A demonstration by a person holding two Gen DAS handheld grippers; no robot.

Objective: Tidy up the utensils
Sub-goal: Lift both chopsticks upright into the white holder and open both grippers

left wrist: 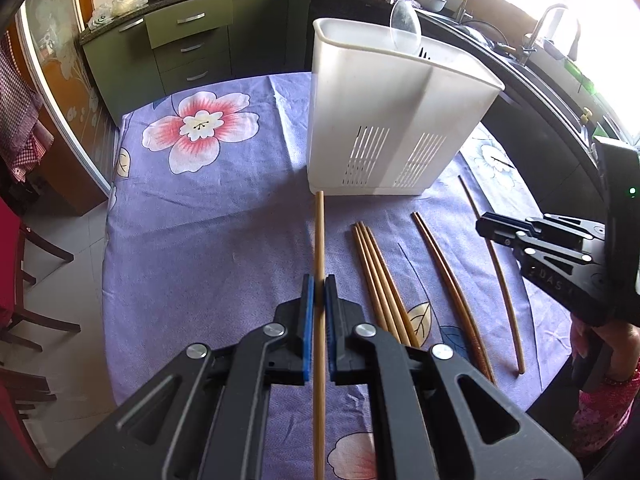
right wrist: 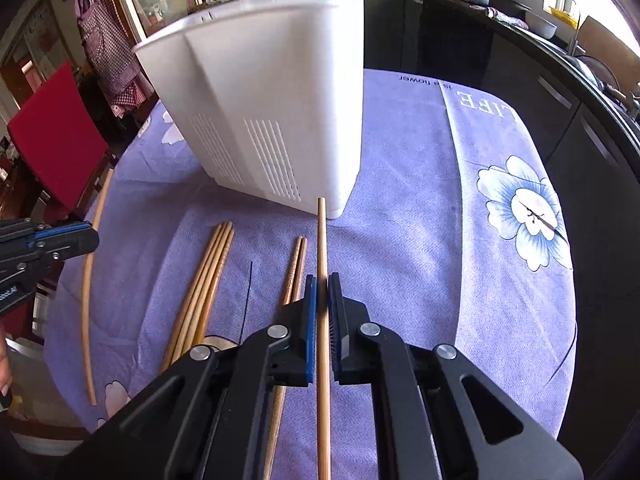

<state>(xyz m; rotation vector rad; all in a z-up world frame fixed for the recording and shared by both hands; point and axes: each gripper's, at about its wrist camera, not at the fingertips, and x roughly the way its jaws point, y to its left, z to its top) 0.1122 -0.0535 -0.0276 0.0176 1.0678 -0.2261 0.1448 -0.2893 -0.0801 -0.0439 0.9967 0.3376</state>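
Observation:
A white slotted utensil holder (left wrist: 394, 112) stands on the purple flowered tablecloth (left wrist: 208, 216); it also shows in the right wrist view (right wrist: 272, 96). My left gripper (left wrist: 319, 284) is shut on a wooden chopstick (left wrist: 319, 236) that points at the holder's base. My right gripper (right wrist: 323, 284) is shut on another wooden chopstick (right wrist: 322, 248), also pointing at the holder. A bundle of three chopsticks (left wrist: 380, 280) and a darker pair (left wrist: 448, 280) lie between the two grippers. The right gripper shows at the right edge of the left wrist view (left wrist: 482, 226).
A clear plastic spoon (left wrist: 405, 28) stands in the holder. Dark kitchen cabinets (left wrist: 188, 48) and a sink counter (left wrist: 552, 80) ring the table. A red chair (right wrist: 56, 136) stands at the table's left. The cloth (right wrist: 440, 200) right of the holder carries only its print.

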